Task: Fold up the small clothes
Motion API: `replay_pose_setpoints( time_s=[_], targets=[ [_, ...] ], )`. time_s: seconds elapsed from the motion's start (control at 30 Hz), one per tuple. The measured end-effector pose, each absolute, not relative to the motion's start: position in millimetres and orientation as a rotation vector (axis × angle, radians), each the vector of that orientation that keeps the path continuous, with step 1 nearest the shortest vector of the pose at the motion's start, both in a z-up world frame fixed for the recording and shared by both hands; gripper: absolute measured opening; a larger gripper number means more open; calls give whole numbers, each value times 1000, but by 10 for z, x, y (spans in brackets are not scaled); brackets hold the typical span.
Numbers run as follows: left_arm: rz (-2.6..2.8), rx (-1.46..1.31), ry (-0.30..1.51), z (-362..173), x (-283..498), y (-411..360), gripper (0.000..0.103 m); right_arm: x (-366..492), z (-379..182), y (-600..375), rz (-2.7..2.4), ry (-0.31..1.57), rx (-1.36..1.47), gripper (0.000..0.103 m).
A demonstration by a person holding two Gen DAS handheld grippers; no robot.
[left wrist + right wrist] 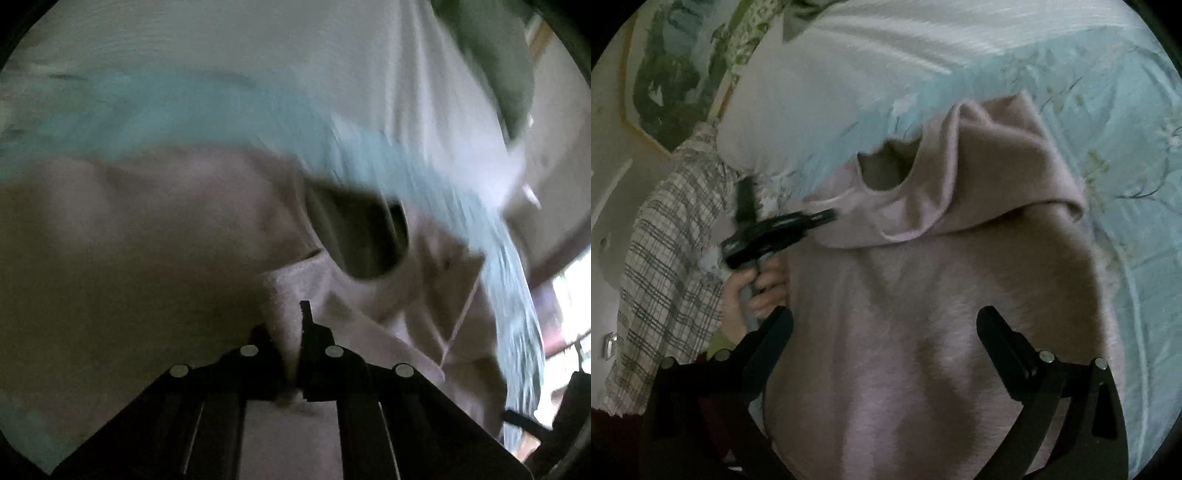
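Directly between left tongs [291, 332]: pink garment [147, 240]

- One soft, fuzzy, pale pink garment [923, 314] with a round neck opening, seen in both views [147, 258].
- One light blue bedsheet with a floral print [1108, 129], blurred in the left wrist view [184, 110].
- One white ribbed blanket or pillow [886, 44].
- One plaid shirt of cream cloth with grey checks [665, 277].
- Two black two-finger grippers: the left gripper [293, 325] and the right gripper [884, 325].
- One bare hand [753, 291] holding a gripper handle.
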State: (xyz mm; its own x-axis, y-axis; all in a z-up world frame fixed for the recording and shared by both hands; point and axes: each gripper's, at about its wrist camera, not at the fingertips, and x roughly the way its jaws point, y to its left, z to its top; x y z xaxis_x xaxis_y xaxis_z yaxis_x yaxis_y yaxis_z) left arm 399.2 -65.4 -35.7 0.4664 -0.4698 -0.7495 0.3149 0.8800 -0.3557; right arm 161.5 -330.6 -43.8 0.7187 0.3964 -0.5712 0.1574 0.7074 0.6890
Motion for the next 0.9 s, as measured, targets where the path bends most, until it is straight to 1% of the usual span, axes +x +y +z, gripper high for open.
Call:
replay_pose_setpoints(
  time_s=[0.07,0.13,0.3,0.37,0.4,0.43,0.5,0.53,0.6,0.67,0.7,0.73,0.8,0.87,0.9],
  targets=[
    [-427,-279,901,-224,3829,-323,4,1602,-412,-3361,125,765,800,100],
    [-372,-330,887,-239,3727,-74,4,1586,-406,-3434,98,763,788,100],
    [-393,-411,1007,-649,3618,290,5,1628,-425,-3538,69,778,786,100],
    [-409,-398,1029,-729,3585,308,8,1640,-391,-3541,42,779,752,100],
    [-423,-402,1033,-745,3612,311,16,1640,-376,-3559,28,782,735,100],
    [-435,-408,1033,-745,3630,293,29,1647,-371,-3571,22,783,734,100],
    [-484,-416,1035,-704,3736,229,41,1658,-377,-3608,16,787,745,100],
    [-492,-406,1033,-694,3776,167,45,1668,-374,-3617,16,788,748,100],
    [-533,-353,1033,-646,3872,24,48,1672,-355,-3606,15,786,743,100],
    [-561,-300,1044,-628,3949,-83,43,1672,-349,-3593,19,786,739,100],
    [-563,-258,1049,-635,3974,-127,23,1672,-347,-3588,22,788,734,100],
    [-555,-223,1047,-631,3973,-150,5,1671,-338,-3595,19,788,729,100],
    [-465,-177,995,-545,3873,-71,4,1635,-312,-3622,7,775,720,100],
    [-393,-279,892,-408,3728,257,4,1590,-269,-3717,-35,742,704,100],
    [-368,-327,878,-410,3700,376,4,1583,-254,-3764,-55,731,698,100]
  ],
)
